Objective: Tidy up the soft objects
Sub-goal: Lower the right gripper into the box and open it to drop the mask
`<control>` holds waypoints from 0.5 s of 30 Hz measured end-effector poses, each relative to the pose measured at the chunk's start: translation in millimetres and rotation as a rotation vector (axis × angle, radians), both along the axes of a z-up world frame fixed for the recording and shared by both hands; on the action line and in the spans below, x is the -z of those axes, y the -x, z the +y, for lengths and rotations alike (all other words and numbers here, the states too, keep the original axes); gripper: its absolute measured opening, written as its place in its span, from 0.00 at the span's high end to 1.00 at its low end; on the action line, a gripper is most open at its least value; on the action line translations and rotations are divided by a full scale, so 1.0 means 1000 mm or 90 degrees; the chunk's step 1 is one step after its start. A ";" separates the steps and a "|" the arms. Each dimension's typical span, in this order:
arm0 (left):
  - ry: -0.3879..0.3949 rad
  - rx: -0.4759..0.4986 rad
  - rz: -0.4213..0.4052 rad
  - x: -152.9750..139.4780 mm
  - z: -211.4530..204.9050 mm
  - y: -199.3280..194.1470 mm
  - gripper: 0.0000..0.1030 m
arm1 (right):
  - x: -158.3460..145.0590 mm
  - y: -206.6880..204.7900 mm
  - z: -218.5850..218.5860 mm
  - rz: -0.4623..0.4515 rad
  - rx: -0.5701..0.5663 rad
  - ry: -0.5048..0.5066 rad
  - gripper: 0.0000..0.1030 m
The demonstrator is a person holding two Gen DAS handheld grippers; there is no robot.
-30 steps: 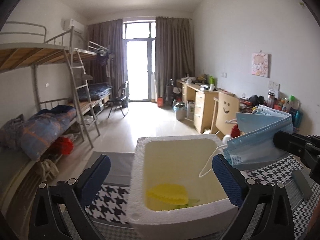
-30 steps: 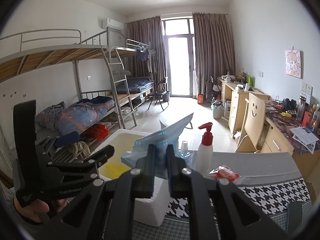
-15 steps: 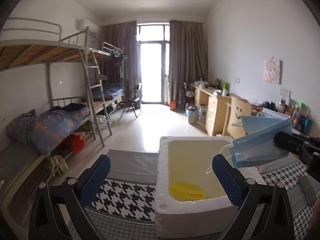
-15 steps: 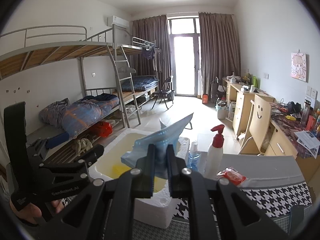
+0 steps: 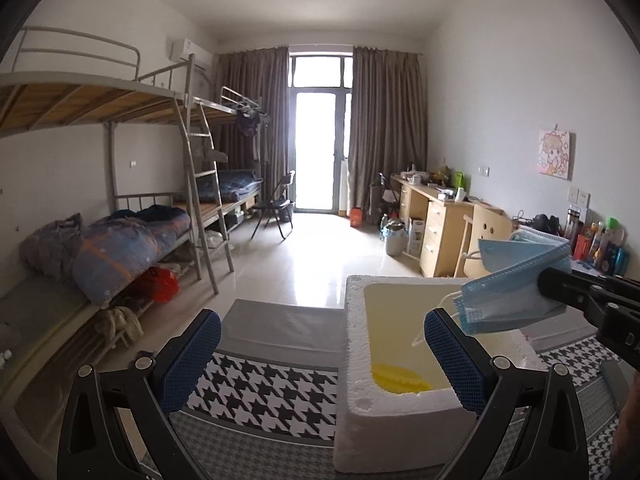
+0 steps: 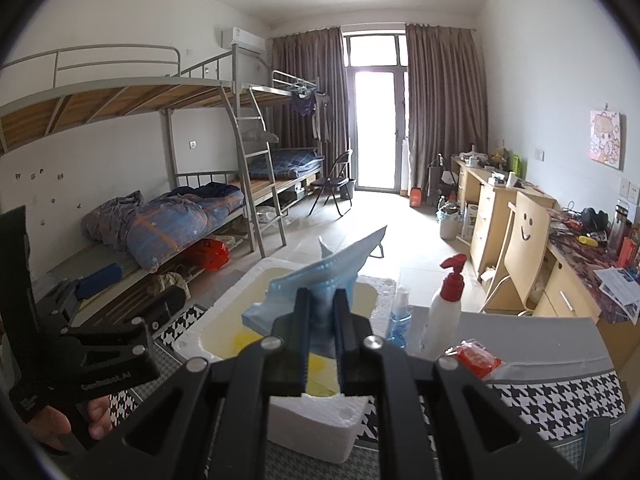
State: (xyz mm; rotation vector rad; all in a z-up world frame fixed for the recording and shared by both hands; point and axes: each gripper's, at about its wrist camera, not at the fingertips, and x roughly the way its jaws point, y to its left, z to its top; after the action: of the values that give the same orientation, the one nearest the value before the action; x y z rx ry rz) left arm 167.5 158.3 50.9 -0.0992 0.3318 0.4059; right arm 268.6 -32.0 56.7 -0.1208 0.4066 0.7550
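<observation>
A stack of blue face masks [image 6: 320, 280] is pinched in my right gripper [image 6: 323, 300], which is shut on it above the white foam box [image 6: 320, 424]. In the left wrist view the masks [image 5: 516, 288] hang over the box's [image 5: 360, 360] right side, held by the right gripper's black fingers [image 5: 568, 284], an ear loop dangling. A yellow soft item [image 5: 400, 376] lies on the box floor. My left gripper [image 5: 320, 356] is open, empty, its blue pads [image 5: 192, 356] straddling the box's left wall. The left gripper [image 6: 80, 360] shows at the right wrist view's left, a hand under it.
The box stands on a houndstooth-patterned table cover [image 5: 256, 388]. A red-capped pump bottle [image 6: 444, 312], a small blue bottle [image 6: 400, 320] and a red packet [image 6: 476, 360] stand right of the box. Bunk beds [image 5: 120, 220] line the left wall, desks [image 5: 436, 216] the right.
The left gripper has shifted left, so the foam box now sits further right in its view. The right gripper keeps the masks over the box, barely moved.
</observation>
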 end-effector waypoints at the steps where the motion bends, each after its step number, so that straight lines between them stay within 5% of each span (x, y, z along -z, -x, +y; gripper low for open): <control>1: -0.002 -0.001 0.000 0.001 0.001 0.001 0.01 | 0.001 -0.001 0.001 0.002 -0.002 0.002 0.87; 15: 0.016 -0.025 0.009 0.011 0.015 0.011 0.01 | 0.020 -0.022 0.022 0.047 -0.003 0.046 0.86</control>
State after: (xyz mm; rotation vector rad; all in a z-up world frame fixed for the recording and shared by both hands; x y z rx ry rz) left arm 156.7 173.0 40.4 -0.1278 0.3486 0.4417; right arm 290.2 -10.3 36.9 -0.1613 0.5045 0.7522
